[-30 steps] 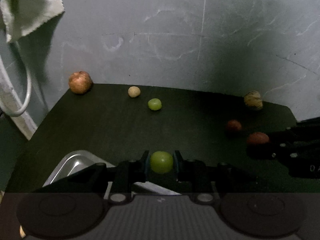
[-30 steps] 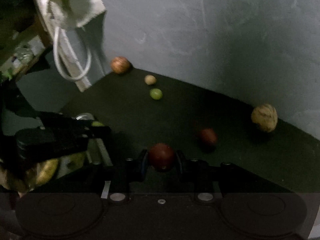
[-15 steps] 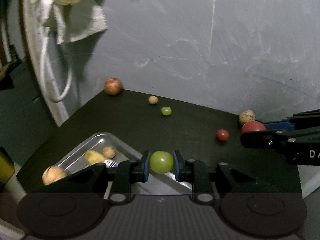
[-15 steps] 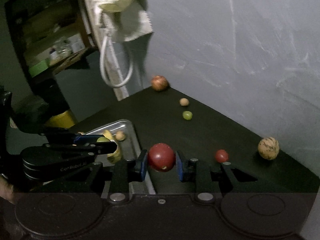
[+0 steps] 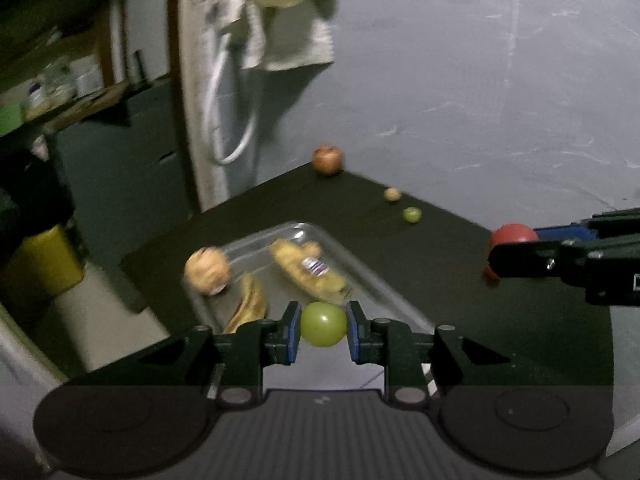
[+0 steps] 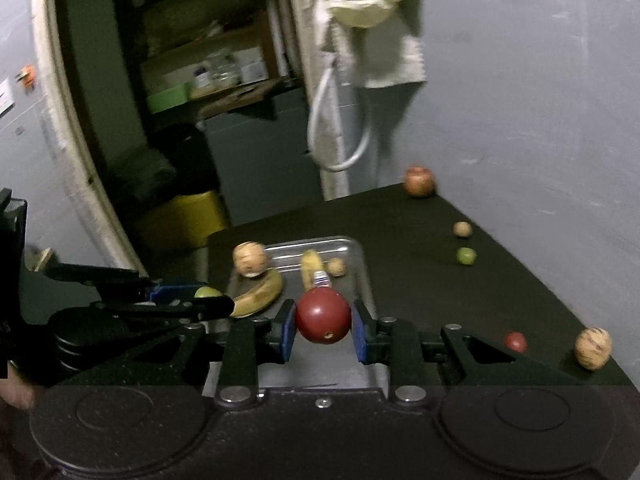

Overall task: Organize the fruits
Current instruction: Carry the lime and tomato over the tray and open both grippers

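Now your left tool (image 5: 323, 326) has come over the shiny metal tray (image 5: 360, 272), which a second ago showed only a corner; it stays clenched on the round green fruit (image 5: 323, 323). Your right tool (image 6: 323, 326) points down over the tray's near end, gripping the round dark red fruit (image 6: 323, 316). The banana's sticker (image 5: 316, 267) is too blurred to read.
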The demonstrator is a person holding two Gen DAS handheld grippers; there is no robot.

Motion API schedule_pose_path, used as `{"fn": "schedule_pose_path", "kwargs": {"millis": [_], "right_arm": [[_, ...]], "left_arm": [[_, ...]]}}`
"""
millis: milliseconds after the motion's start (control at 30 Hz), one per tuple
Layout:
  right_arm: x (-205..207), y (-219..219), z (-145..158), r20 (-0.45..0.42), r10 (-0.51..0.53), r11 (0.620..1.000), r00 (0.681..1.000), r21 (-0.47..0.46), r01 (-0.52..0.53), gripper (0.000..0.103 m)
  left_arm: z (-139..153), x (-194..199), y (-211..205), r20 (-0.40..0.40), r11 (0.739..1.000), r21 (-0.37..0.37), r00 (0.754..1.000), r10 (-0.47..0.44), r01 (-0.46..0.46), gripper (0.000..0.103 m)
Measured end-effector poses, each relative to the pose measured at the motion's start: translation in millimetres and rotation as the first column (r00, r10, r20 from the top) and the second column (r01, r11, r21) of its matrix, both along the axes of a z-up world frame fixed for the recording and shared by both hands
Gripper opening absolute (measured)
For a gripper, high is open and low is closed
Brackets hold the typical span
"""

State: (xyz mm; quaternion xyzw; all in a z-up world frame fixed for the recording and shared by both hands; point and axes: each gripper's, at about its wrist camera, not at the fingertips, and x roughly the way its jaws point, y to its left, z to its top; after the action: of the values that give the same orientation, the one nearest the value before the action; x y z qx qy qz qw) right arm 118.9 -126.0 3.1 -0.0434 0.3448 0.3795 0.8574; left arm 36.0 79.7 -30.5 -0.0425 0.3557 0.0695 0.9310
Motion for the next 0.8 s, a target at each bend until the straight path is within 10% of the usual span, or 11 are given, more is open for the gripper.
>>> {"fn": "schedule_pose_path", "kwargs": {"millis": [800], "right_arm": [[70, 84, -103, -0.201, 0.048, 0.983, 0.978, -0.165, -0.082, 0.030]], "left_arm": [[-89, 59, 45, -0.110, 0.999, -0.046, 0.993, -0.034, 0.029, 0.025]]}}
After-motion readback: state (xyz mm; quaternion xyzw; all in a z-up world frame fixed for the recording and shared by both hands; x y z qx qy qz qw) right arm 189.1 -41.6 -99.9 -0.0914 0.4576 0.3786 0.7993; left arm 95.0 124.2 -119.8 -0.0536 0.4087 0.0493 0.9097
